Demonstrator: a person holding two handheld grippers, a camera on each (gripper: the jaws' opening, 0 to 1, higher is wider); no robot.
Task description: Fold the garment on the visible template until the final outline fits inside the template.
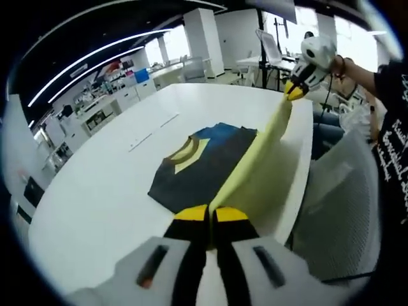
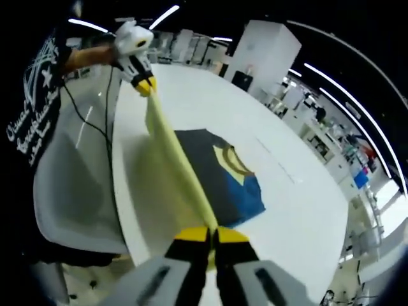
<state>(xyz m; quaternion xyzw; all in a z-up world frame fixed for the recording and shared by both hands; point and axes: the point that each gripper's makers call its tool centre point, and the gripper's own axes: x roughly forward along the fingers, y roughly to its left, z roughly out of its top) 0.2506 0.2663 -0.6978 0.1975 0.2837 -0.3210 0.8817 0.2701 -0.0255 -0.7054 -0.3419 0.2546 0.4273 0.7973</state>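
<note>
We see the garment (image 1: 210,162), dark blue with a yellow collar, lying partly on the white table (image 1: 95,191), its pale yellow edge lifted off the table's near side. The left gripper (image 1: 209,213) has its 2 jaws clamped on one end of that edge; the right gripper (image 2: 210,234) is clamped on the other, above the table.

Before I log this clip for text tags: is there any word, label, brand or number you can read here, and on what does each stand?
White lettering on the person's black shirt, seen in both views: too warped and blurred to read.
Signs and boxes on the far shelves: too small to read.
Garment, table, left gripper, right gripper: no text visible.
</note>
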